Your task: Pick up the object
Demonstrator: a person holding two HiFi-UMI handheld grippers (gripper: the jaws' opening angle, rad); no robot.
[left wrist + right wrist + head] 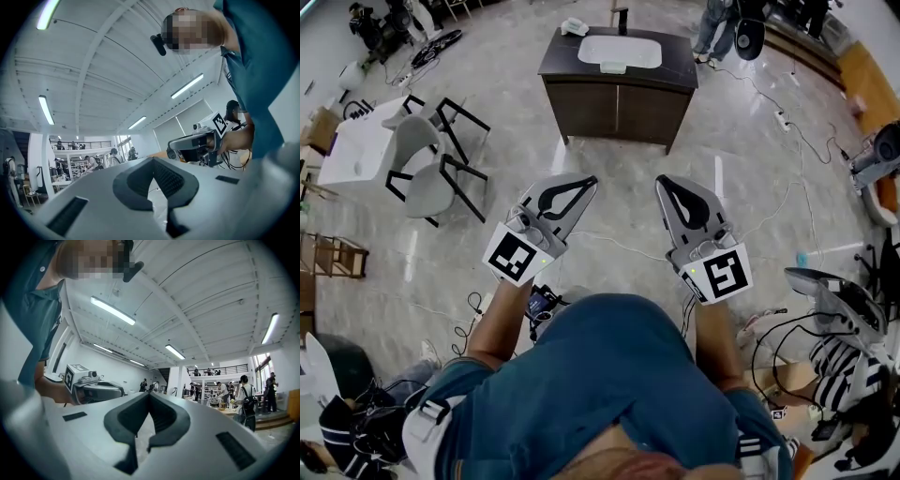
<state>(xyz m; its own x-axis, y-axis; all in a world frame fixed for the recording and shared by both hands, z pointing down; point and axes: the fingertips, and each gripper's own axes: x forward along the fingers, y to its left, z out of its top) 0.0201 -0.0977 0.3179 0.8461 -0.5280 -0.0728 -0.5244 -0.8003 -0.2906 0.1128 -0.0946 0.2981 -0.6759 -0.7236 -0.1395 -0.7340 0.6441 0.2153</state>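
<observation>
A person in a teal shirt (609, 375) held the left tongs (587, 181) and the right tongs (665, 181) side by side and apart, both pointing forward over the pale grey polished floor (750, 159). Each pair's white jaws with black pads were pressed together at the tips, with nothing between them. To the left, two grey chairs with black frames (420, 167) stood on the floor. Farther ahead stood a dark brown wooden desk (581, 103) with a white basin (623, 49) sunk in its top. A small pale green object (613, 67) lay on the basin's front rim, and a small pale object (573, 26) sat at the desk's back left corner. Both were well apart from the tongs, and I could not tell which was the one to pick up.
</observation>
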